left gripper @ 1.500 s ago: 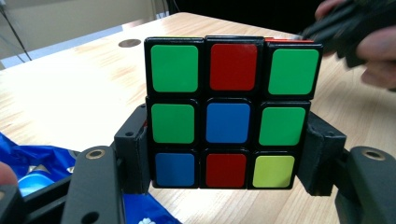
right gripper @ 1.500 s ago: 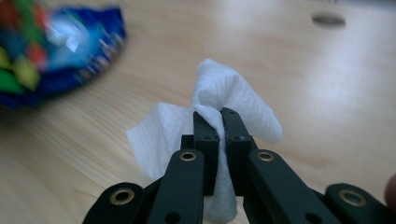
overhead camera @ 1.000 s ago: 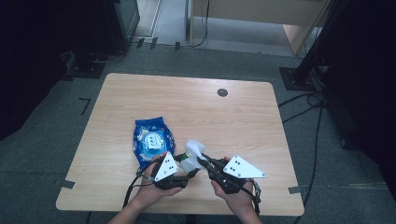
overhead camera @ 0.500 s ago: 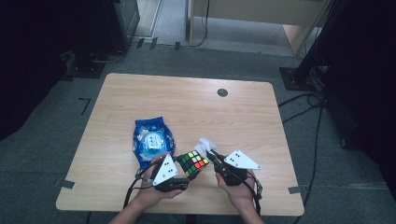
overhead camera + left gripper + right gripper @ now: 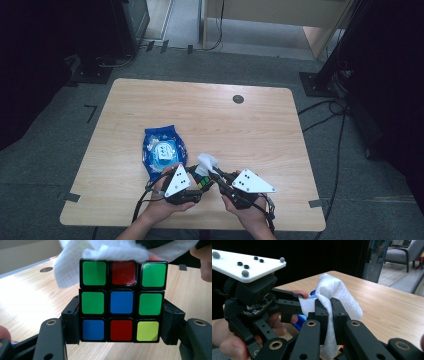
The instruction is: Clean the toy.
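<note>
A scrambled puzzle cube (image 5: 122,301) with green, blue, red and yellow tiles sits between the pads of my left gripper (image 5: 122,323), which is shut on its two sides. In the high view the cube (image 5: 202,182) is just above the table's near edge, with the left gripper (image 5: 194,181) on it. My right gripper (image 5: 330,312) is shut on a white wipe (image 5: 337,293). The wipe (image 5: 105,252) lies across the cube's top edge. From above, the wipe (image 5: 207,162) sticks up from the right gripper (image 5: 214,174), close against the cube.
A blue packet of wipes (image 5: 162,151) lies on the wooden table (image 5: 225,120) just beyond my left hand. A small black round cap (image 5: 238,99) is set in the tabletop at the far side. Dark stands and cables ring the table.
Half a second ago the wipe was off to the right and the cube's top showed bare. The right gripper has since brought the wipe back onto the cube. The left gripper stayed put.
</note>
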### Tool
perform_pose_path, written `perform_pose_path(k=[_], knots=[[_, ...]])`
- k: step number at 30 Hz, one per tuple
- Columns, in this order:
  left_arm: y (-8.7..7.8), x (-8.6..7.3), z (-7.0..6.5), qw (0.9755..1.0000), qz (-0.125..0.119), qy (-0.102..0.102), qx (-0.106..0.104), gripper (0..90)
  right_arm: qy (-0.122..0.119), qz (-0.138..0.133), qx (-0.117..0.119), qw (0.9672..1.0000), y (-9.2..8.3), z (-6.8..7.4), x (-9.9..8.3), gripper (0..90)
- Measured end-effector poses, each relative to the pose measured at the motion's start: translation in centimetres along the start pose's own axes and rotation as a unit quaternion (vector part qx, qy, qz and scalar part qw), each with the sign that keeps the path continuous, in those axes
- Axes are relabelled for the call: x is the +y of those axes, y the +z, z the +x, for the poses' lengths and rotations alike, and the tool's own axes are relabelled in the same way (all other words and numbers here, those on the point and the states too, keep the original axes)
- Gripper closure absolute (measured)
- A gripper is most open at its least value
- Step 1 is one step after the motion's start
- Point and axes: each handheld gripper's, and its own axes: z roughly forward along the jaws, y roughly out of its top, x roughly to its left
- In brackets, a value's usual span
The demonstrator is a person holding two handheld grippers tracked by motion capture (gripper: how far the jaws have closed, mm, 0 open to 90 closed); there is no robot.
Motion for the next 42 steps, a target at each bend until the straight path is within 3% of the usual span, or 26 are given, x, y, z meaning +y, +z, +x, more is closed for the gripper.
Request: perform_pose_path(k=[7, 11, 21, 26, 30, 42], knots=[[0.1, 0.1, -0.2, 0.9999, -0.003, 0.0, -0.01, 34.1, 0.039, -0.008, 0.019, 0.999, 0.1, -0.5, -0.1, 86.6], [0.3, 0.1, -0.5, 0.9999, -0.001, 0.007, -0.013, 34.1, 0.034, -0.016, 0.027, 0.9989, 0.2, -0.3, 0.0, 86.6], [-0.4, 0.8, -0.7, 0.9997, -0.015, 0.011, -0.014, 34.1, 0.051, -0.01, -0.01, 0.9986, 0.1, -1.5, -0.3, 86.8], [-0.7, 0.9, -0.1, 0.9998, -0.018, 0.007, -0.01, 34.1, 0.05, 0.0, -0.032, 0.9983, -0.2, -2.3, -0.7, 86.8], [-0.8, 0.8, 0.3, 0.9998, -0.018, 0.0, -0.005, 34.1, 0.048, 0.003, -0.033, 0.9983, -0.3, -2.2, -0.9, 86.8], [-1.1, 0.6, 1.5, 0.9994, -0.016, -0.031, 0.007, 34.1, 0.029, -0.009, -0.001, 0.9995, -0.5, -0.6, -0.6, 86.2]])
